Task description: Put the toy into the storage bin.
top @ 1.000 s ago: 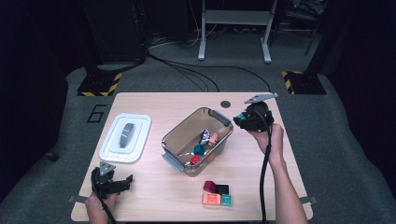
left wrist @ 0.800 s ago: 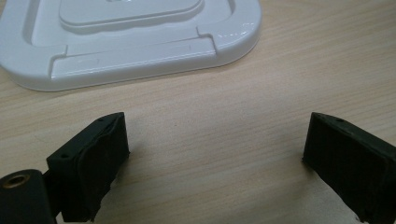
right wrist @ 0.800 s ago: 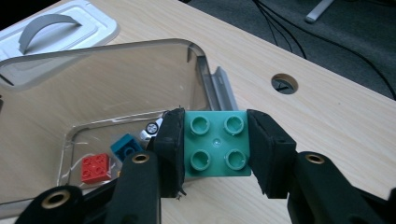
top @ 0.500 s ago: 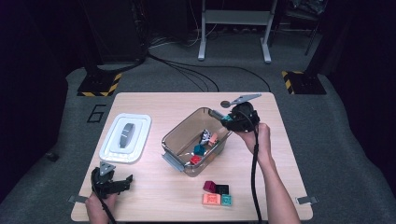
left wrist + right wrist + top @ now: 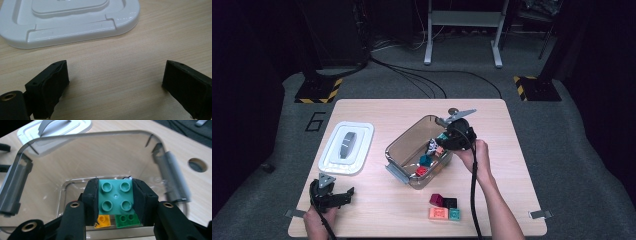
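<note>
High view. The right gripper point(image 5: 451, 136) is held over the far right end of the clear bin point(image 5: 404, 146), which stands slantwise at the middle of the bench point(image 5: 377, 107). A teal brick point(image 5: 443, 136) is seen at its jaws, above the bin's rim. Several loose bricks lie on the bin floor. A group of four bricks point(image 5: 444, 208), dark red, black, salmon and teal, is set on the bench near the person, just to the near right of the bin. The white lid point(image 5: 347, 148) lies flat to the left of the bin, well apart from it. The left gripper point(image 5: 343, 195) rests at the near left corner of the bench, near the lid's near edge.

Left gripper view. The jaws of the left gripper point(image 5: 115, 82) stand wide apart with nothing between them; bare bench surface is seen between the jaws, and the lid point(image 5: 75, 30) lies just beyond.

Right gripper view. The right gripper point(image 5: 115, 200) is clamped on the teal brick point(image 5: 115, 196), a four-stud piece held by two opposite sides with its studs facing the camera. The brick is suspended inside the mouth of the bin point(image 5: 25, 165). A yellow brick point(image 5: 103, 220) and a green brick point(image 5: 127, 220) are seen on the bin floor below it.

Step in hand, as judged: one brick is being carried between the bin and the bench; the direction cannot be told. If withdrawal is intended, the brick is to be lifted clear of the rim and carried to the group on the bench. If deposit is intended, the jaws are to be parted over the bin floor.
</note>
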Action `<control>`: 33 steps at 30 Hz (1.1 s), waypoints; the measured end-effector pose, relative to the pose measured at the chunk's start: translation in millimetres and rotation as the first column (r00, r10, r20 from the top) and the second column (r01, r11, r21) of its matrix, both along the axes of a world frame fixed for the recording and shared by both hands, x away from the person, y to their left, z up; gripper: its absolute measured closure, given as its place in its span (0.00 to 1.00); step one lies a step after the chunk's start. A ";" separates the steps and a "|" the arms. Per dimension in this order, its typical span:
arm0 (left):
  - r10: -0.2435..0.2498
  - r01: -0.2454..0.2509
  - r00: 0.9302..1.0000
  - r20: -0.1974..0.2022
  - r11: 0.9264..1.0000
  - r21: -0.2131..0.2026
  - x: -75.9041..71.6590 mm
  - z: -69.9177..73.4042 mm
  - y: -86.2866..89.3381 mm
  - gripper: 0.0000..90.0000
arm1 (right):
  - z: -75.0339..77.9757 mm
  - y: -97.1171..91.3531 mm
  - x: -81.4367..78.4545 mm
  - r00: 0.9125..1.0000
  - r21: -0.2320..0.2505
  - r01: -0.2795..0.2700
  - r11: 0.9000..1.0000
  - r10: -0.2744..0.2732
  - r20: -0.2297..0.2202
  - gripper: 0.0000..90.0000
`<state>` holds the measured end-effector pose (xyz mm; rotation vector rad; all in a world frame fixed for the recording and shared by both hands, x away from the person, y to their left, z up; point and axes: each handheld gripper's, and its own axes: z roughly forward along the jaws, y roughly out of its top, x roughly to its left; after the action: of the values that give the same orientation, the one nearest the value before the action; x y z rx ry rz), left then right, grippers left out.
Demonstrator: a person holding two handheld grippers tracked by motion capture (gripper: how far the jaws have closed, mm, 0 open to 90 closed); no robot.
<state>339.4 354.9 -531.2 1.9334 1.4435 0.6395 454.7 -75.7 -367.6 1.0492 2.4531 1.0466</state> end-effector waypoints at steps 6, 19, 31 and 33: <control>0.000 0.000 1.000 0.000 1.000 0.000 0.0 0.0 0.0 0.07 | -10.7 11.5 -6.7 0.999 -0.011 -0.034 0.999 0.034 -0.028 0.65; 0.000 0.000 1.000 0.000 1.000 0.000 0.0 0.0 0.0 0.07 | -30.1 27.5 -21.8 0.992 -0.032 -0.086 0.996 0.082 -0.100 0.64; 0.006 -0.006 1.000 0.005 1.000 -0.007 0.1 -0.4 -0.6 0.07 | -30.7 26.8 -28.2 0.991 -0.026 -0.084 0.996 0.081 -0.108 0.49; 0.006 -0.006 1.000 0.004 1.000 -0.006 0.1 -0.3 -0.5 0.07 | -28.3 25.8 -30.0 0.992 -0.020 -0.084 0.996 0.082 -0.098 0.44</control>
<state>339.5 354.4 -531.6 1.9227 1.4471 0.6407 424.7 -49.9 -395.9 1.0213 2.6005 1.0098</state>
